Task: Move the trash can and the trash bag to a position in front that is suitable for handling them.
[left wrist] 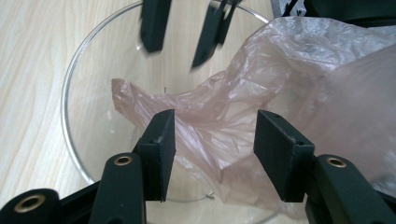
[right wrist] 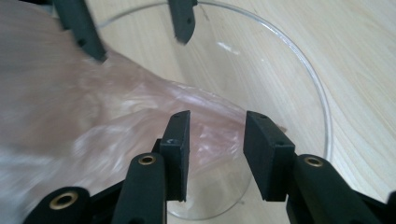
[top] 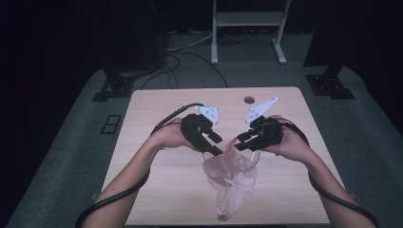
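A pinkish see-through plastic bag point(top: 231, 178) lies at the middle of the wooden table point(top: 157, 109), its upper end tucked into a clear glass vessel point(left wrist: 66, 109). My left gripper point(top: 215, 144) and right gripper point(top: 241, 142) meet over the vessel's mouth, tips angled towards each other. In the left gripper view my left gripper point(left wrist: 215, 149) stands open above the bag point(left wrist: 224, 107), the film lying between the pads without being pinched. In the right gripper view my right gripper point(right wrist: 217, 154) is likewise open over the bag point(right wrist: 93, 107) inside the glass rim point(right wrist: 322, 116).
A small dark round mark point(top: 248, 100) sits near the table's far edge. Behind the table stand a white frame point(top: 247, 19) and black floor stands point(top: 113, 88), with cables on the grey floor. The bag's lower end reaches the table's near edge.
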Motion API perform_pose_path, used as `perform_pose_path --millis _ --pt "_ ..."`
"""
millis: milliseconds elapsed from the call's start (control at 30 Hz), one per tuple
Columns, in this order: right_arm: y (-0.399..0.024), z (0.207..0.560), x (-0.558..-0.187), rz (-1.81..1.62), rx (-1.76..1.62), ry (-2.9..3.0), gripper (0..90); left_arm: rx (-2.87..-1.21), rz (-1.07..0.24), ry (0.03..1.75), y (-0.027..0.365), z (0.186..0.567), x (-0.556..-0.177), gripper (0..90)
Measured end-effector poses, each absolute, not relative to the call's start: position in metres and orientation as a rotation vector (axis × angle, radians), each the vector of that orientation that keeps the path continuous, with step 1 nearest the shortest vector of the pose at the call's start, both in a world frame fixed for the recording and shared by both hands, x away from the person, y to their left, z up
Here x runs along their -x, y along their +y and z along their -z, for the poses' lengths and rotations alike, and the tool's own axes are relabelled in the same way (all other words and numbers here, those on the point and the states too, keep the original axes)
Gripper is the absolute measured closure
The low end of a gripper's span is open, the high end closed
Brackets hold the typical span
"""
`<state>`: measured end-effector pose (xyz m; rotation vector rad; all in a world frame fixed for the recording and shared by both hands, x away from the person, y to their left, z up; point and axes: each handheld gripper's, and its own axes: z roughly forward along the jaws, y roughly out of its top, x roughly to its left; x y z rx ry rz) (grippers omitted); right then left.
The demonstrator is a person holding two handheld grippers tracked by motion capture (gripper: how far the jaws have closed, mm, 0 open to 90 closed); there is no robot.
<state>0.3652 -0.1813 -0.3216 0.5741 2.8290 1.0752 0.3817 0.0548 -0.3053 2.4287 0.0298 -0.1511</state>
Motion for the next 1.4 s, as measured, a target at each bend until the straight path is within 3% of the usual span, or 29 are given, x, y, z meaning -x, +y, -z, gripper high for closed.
perform_pose_path --millis 400,767,867,1067,1400 --pt "-0.220 0.311 -0.330 -1.248 -0.548 2.818 56.8 -2.414 0.135 0.043 0.073 0.298 -0.372 46.4" --pt "-0.229 0.314 -0.299 -1.283 -0.459 2.882 49.7 -2.417 0.150 0.020 0.080 0.294 -0.358 45.9" --pt "-0.223 0.319 -0.303 -1.259 -0.452 2.889 56.7 -2.418 0.159 0.022 0.078 0.298 -0.360 45.5" --pt "-0.211 0.319 -0.321 -1.261 -0.499 2.910 90.0 -2.401 0.154 0.026 0.079 0.299 -0.368 45.3" --pt "-0.201 0.324 -0.367 -1.176 -0.652 2.862 90.0 -2.366 0.136 0.055 0.087 0.299 -0.382 44.8"
